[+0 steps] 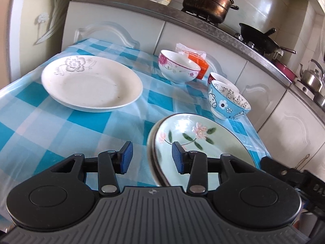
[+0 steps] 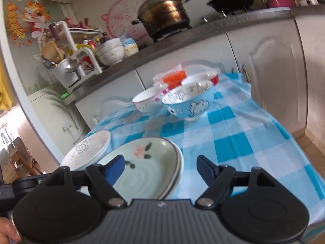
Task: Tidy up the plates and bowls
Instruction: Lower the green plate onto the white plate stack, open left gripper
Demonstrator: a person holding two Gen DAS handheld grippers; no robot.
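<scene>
Green plate (image 1: 203, 142) sits stacked on the surface (image 1: 61, 126); both grippers, left (image 1: 152, 155) and right (image 2: 160, 168), hover with jaws apart, empty. Next, likely: add the white plate (image 1: 91, 83), then nest the bowls (image 1: 229, 103).

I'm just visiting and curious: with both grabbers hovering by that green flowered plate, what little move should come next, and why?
Probably the left gripper swings left toward the white plate with the grey flower. That plate sits alone on the blue checked tablecloth, while the pale green flowered plate already tops a stack. Both sets of jaws stand open and hold nothing, so either is free; the right gripper looks farther from it.
</scene>
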